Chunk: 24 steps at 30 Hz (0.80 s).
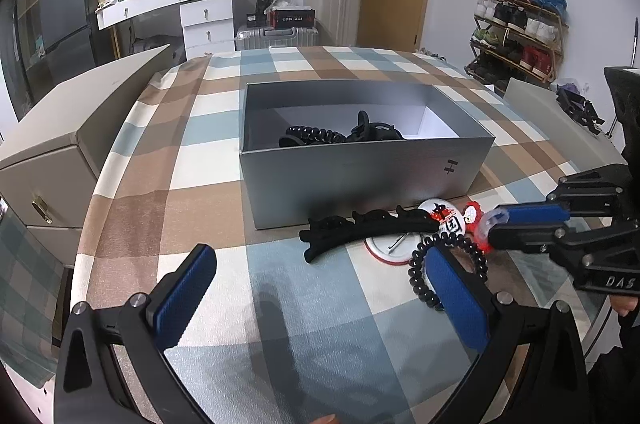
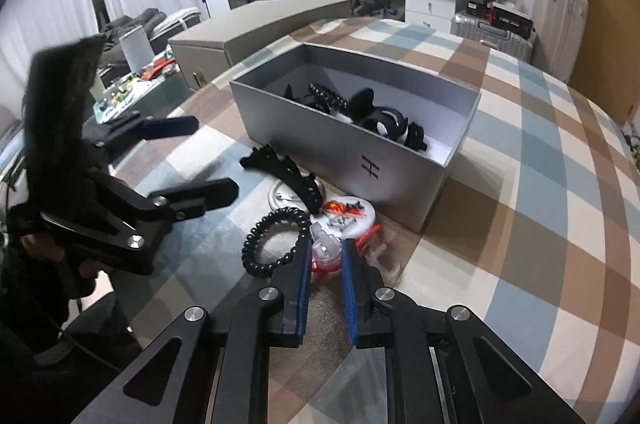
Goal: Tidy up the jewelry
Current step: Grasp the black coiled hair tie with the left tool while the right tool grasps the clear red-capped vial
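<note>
Right tool (image 2: 326,244) apparently gripping clear trinket (image 2: 325,248), left tool (image 1: 320,288) spread

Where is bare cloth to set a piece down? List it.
Free: checked cloth right of the grey box, and the near patch left of the black hair claw. Crowded: the box front, with the coil tie, badges and right tool.

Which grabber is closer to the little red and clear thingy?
Right. The right gripper has its jaws around the red and clear trinket. The left gripper, open, sits off to its side.
</note>
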Each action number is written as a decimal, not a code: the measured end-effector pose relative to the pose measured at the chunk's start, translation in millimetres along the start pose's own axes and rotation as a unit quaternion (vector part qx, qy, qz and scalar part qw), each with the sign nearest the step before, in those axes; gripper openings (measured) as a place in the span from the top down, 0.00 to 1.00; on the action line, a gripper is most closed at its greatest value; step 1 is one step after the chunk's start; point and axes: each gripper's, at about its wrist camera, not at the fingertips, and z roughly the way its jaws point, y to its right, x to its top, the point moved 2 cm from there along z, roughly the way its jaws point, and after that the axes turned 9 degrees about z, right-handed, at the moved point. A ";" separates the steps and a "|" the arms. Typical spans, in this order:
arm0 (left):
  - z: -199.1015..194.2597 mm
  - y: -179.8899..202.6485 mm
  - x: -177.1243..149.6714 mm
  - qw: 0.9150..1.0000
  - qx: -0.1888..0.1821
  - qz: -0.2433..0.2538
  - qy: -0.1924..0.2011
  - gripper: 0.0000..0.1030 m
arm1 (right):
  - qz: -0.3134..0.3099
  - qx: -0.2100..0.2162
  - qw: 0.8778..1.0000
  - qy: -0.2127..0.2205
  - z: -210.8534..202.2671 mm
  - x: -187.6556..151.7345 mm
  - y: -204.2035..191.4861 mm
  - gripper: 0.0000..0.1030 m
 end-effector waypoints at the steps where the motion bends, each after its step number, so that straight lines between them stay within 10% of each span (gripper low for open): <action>1: 0.0 0.1 0.1 1.000 -0.003 -0.001 -0.002 0.01 | 0.004 0.002 1.000 0.002 -1.6 0.7 2.0 0.87; 10: 10.4 17.7 -1.9 0.998 -0.032 -0.007 -0.048 0.01 | 0.029 0.014 0.999 0.042 -20.6 8.6 12.8 0.87; 24: 19.1 19.6 -8.7 0.994 0.025 0.012 -0.101 0.06 | 0.028 0.008 0.998 0.050 -24.8 9.6 13.9 0.86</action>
